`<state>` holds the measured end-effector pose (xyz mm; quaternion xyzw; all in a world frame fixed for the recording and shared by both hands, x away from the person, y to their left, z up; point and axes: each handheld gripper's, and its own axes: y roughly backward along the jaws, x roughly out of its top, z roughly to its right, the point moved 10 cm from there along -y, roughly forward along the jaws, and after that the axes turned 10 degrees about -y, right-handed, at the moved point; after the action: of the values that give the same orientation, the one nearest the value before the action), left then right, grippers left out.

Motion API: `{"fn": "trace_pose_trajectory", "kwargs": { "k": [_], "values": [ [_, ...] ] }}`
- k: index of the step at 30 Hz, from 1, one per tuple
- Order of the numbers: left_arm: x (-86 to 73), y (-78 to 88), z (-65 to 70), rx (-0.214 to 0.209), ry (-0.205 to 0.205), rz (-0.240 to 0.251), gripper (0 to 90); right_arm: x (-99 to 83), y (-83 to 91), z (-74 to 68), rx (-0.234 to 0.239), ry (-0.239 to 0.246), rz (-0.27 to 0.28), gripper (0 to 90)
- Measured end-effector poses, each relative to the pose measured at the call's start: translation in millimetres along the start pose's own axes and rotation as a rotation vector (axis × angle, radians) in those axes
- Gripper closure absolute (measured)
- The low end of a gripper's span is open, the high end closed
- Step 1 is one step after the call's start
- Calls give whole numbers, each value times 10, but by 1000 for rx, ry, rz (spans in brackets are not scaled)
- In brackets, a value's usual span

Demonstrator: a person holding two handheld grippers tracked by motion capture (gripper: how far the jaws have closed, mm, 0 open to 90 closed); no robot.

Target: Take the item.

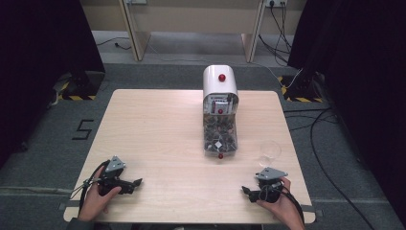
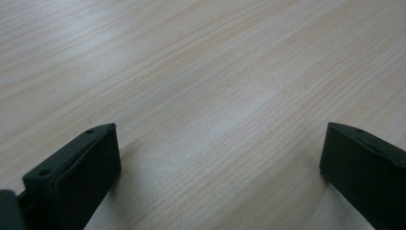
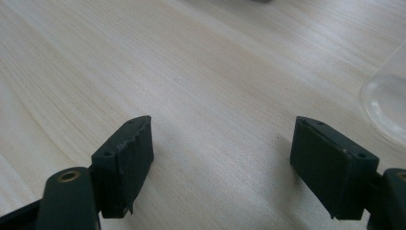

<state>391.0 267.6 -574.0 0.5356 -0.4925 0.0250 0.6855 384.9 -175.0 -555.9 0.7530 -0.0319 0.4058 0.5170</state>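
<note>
A white dispenser (image 1: 220, 84) with red knobs and a clear bin of small dark pieces (image 1: 219, 136) stands at the middle back of the wooden table (image 1: 158, 134). A clear stemmed glass (image 1: 269, 152) stands right of it, and its base (image 3: 385, 108) appears at the right edge of the right gripper view. My left gripper (image 1: 137, 182) rests near the front left edge, held by a hand, its jaws wide apart over bare wood (image 2: 220, 139). My right gripper (image 1: 245, 190) rests near the front right, just in front of the glass, open with nothing between its jaws (image 3: 222, 143).
Black curtains (image 1: 43, 52) flank the table on both sides. Cables (image 1: 325, 129) run across the grey floor at the right. Wooden furniture legs (image 1: 136, 33) stand beyond the table's far edge.
</note>
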Motion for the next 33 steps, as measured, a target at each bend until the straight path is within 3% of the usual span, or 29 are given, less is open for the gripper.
{"fn": "trace_pose_trajectory", "kwargs": {
  "k": [19, 22, 24, 29, 33],
  "values": [
    [0, 0, 0, 0, 0, 0, 0, 11, -13, -16, 1, 10, 4, 235],
    [0, 0, 0, 0, 0, 0, 0, 21, -13, -26, 5, 24, 6, 274],
    [0, 0, 0, 0, 0, 0, 0, 67, -1, -39, 1, 57, 32, 302],
    [0, 0, 0, 0, 0, 0, 0, 226, 90, -108, 11, 67, 131, 314],
    [0, 0, 0, 0, 0, 0, 0, 267, 114, -82, -2, 65, 163, 326]
  ]
}}
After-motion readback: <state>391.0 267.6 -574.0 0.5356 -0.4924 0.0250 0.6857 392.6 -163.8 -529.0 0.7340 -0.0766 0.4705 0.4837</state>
